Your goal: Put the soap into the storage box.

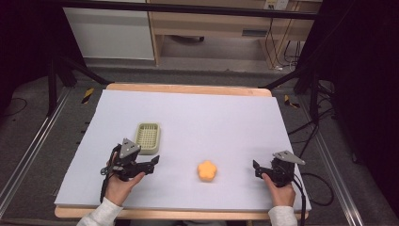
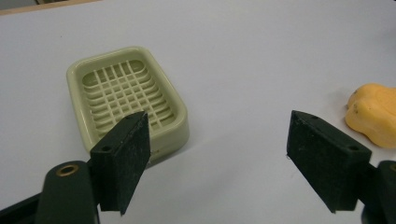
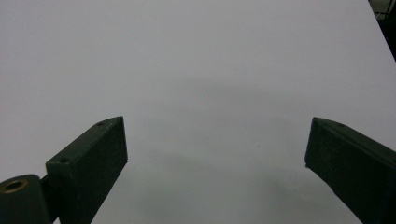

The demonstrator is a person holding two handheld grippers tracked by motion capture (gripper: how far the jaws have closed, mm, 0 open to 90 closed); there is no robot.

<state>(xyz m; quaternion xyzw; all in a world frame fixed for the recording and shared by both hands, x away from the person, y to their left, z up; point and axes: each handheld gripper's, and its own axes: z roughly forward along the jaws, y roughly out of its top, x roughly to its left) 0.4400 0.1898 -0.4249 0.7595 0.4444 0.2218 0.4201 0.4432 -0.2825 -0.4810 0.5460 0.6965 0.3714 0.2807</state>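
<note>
Here, your table (image 1: 188, 117) lies under a pale sheet that runs ahead of both tongs. Your left gripper (image 1: 151, 165) hovers low over the near left of it, jaws apart with nothing between them. Your right gripper (image 1: 255, 170) rests at the near right, jaws likewise spread wide over bare sheet.

Just ahead of the left gripper, and a little to its left, sits the soap dish (image 2: 126, 95): pale green, slotted floor, upright and unoccupied. In the left gripper view its near corner is covered by the left-hand pad. Between the two grippers, nearer the left gripper's tips, lies the orange flower-shaped soap (image 1: 207, 171), clear of the dish and touched by neither tool.

Judged from this layout, the step in hand is the approach to the soap: the left jaws point across toward it yet stand short of it. The next move calls for you to carry the open jaws over the soap, straddle it and close gently, since a rounded bar may slip.

The soap is cut off at the right edge of the left gripper view (image 2: 371, 114), and its underside is hidden. The table's front edge is partly masked by your sleeves.
</note>
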